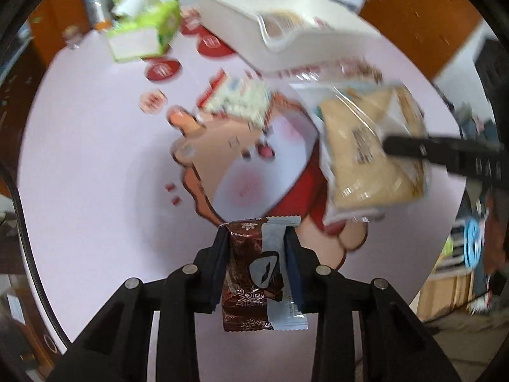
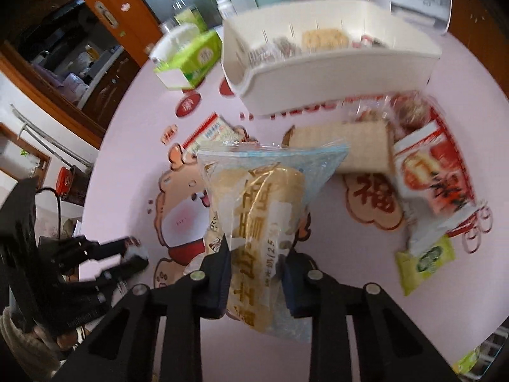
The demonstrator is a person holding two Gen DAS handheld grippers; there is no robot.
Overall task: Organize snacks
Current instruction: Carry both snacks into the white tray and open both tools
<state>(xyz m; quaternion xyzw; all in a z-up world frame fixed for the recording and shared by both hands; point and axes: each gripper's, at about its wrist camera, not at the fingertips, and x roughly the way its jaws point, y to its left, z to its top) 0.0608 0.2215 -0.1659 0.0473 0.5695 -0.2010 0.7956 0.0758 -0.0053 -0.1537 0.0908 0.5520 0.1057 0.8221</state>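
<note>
Nearest in the left wrist view, the left gripper [image 1: 257,238] is clamped on a brown snowflake-print snack packet [image 1: 251,273] with a pale blue side, held upright above the pink printed tablecloth [image 1: 95,191]. In the right wrist view, the right gripper [image 2: 256,254] grips a clear-wrapped bread packet [image 2: 261,203] with yellow lettering, its blue-edged top fanning out above the fingers.

To the right on the cloth lie a small green packet [image 2: 424,261] and, beyond it, a red-and-white snack bag [image 2: 435,175]. Behind the bread sits a flat tan cracker pack [image 2: 356,146], and left of that a small red-striped box [image 2: 211,130] lies on the cartoon print.

Farther back stands the white storage bin [image 2: 334,73], tilted in the fisheye picture, with several blurred snacks inside; what they are cannot be told. To its left is a green tissue box [image 2: 191,57], just beside the bin's corner. Bottles [image 2: 181,6] stand at the far edge of the table, in front of brown cabinet doors.
</note>
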